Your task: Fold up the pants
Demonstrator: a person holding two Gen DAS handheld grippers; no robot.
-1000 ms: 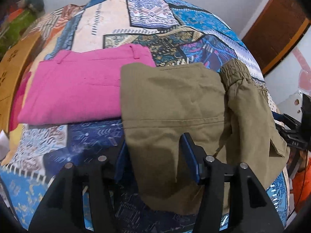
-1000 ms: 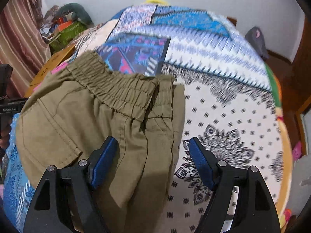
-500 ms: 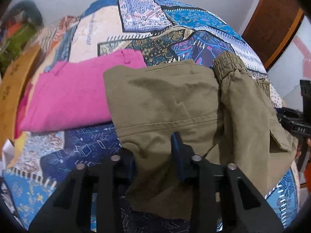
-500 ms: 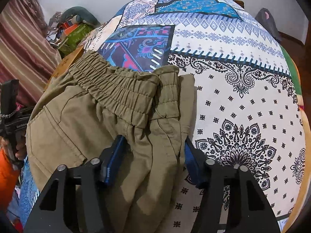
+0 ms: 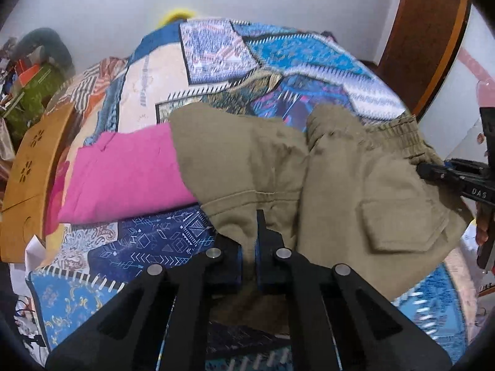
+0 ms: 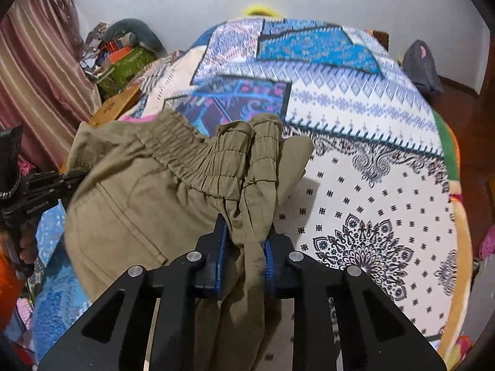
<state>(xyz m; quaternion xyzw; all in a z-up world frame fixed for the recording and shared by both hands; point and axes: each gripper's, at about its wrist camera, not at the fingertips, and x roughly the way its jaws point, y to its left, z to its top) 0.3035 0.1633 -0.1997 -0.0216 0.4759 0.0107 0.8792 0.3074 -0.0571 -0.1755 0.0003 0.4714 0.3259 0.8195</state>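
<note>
Olive-green pants (image 5: 334, 185) with an elastic waistband and a flap pocket hang lifted above the patchwork bedspread (image 5: 216, 49). My left gripper (image 5: 249, 247) is shut on a bunched fold of the pants near the hem seam. My right gripper (image 6: 244, 247) is shut on the gathered waistband side of the pants (image 6: 173, 191). Each gripper shows at the edge of the other's view: the right one (image 5: 458, 176) and the left one (image 6: 40, 191).
A folded pink garment (image 5: 123, 173) lies on the bed to the left, partly under the olive pants. A wooden board (image 5: 31, 170) stands at the bed's left edge. Clutter (image 6: 123, 58) sits by the curtain. A grey bag (image 6: 420, 65) lies at the far right.
Both grippers closed from open onto the olive pants and lifted them off the bed. The fabric bunched up and shifted over the pink garment's right edge.
</note>
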